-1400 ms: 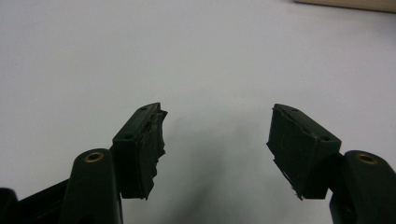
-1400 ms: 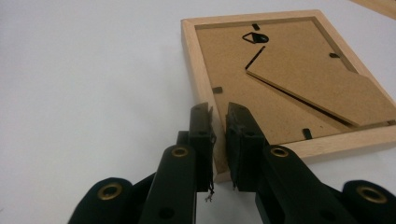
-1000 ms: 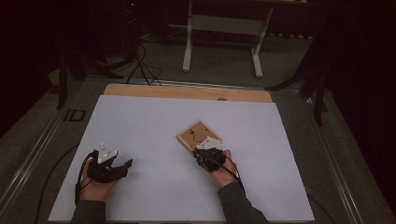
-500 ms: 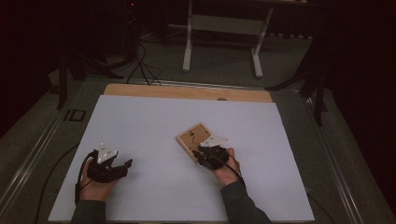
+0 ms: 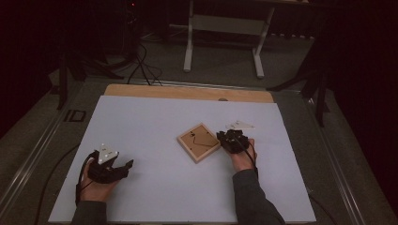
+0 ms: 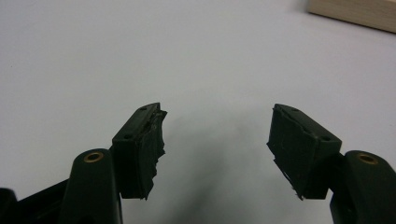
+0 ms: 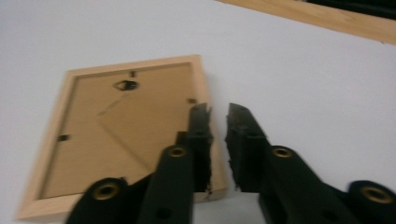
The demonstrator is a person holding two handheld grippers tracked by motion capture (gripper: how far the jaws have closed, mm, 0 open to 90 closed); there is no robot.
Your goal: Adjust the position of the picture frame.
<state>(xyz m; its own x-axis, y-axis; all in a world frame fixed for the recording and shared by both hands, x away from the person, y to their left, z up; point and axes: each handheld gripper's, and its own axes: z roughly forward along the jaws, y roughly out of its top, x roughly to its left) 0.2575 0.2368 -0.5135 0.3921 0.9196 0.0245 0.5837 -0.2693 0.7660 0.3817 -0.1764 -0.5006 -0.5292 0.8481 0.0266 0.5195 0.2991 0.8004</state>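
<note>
1. The wooden picture frame (image 5: pixel 199 142) lies back-up near the middle of the white table (image 5: pixel 155 117).
2. The right gripper (image 5: pixel 231 140), just right of the frame, has just been closing its jaws to nearly together, with nothing between them.
3. The left gripper (image 5: pixel 110 168) rests at the near left with jaws spread, holding nothing.

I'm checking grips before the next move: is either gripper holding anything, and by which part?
Nothing is held. The right gripper, nearly shut, is beside the wooden frame; the left gripper is open over the table.
</note>
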